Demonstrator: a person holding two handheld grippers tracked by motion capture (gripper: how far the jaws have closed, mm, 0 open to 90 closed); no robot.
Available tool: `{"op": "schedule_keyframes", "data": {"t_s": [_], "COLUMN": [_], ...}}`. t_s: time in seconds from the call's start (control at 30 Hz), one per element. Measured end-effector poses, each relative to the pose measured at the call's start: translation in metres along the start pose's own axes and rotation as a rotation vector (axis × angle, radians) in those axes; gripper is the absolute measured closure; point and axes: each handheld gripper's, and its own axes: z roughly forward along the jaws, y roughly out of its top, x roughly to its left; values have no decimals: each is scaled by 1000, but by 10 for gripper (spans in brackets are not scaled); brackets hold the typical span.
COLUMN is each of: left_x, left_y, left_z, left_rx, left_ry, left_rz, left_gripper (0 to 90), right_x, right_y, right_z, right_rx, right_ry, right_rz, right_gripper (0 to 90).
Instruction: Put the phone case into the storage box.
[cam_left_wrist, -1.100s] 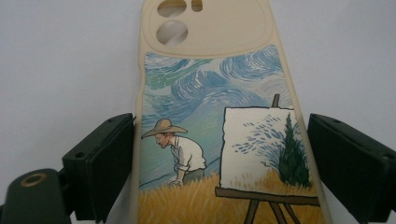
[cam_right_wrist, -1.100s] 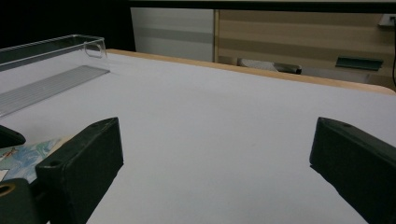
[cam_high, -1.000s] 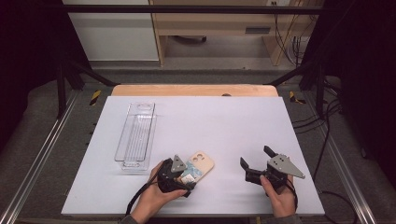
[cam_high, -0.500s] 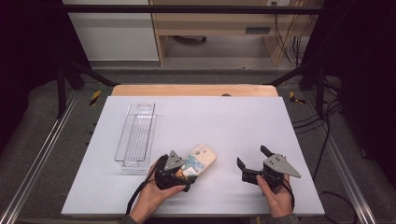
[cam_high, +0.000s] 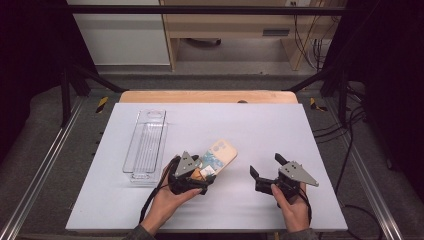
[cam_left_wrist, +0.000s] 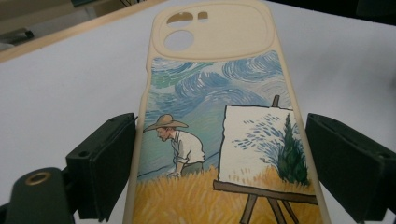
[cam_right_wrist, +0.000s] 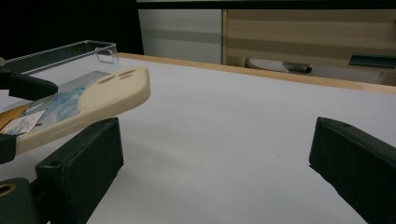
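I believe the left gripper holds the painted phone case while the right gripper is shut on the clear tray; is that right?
Not quite: the right gripper is open and holds nothing, as the right gripper view shows. The clear tray lies apart. The left gripper does hold the painted phone case.

White table (cam_high: 280, 125) with a wooden far edge, clear plastic tray (cam_high: 146, 146) lying on it — left side

White table top (cam_high: 280, 125) mid-frame, wooden edge strip (cam_high: 207, 96) along its far side. Wooden cabinet (cam_high: 240, 30) upper centre, white panel (cam_high: 120, 35) upper left, cables (cam_high: 312, 47) upper right.
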Motion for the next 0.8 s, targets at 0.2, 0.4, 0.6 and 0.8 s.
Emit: {"op": "schedule_keyframes", "data": {"t_s": [0.2, 0.4, 0.6, 0.8], "left_x": [2, -1, -1, 3], "left_y": [4, 12, 23, 28], "left_z": [3, 4, 5, 6], "left_rx": [-37, -76, -108, -136], "left_ry": [9, 13, 31, 53], "left_rz": [-6, 4, 15, 6], "left_gripper": [109, 108, 108, 108], "right_x": [0, 2, 4, 5], "right_y": [3, 12, 26, 42], "right_z": [3, 5, 7, 10], "right_rx": [9, 7, -14, -39], "right_ry": [3, 4, 16, 27], "right_rz": [12, 28, 55, 50], "right_gripper": [33, 28, 34, 29]}}
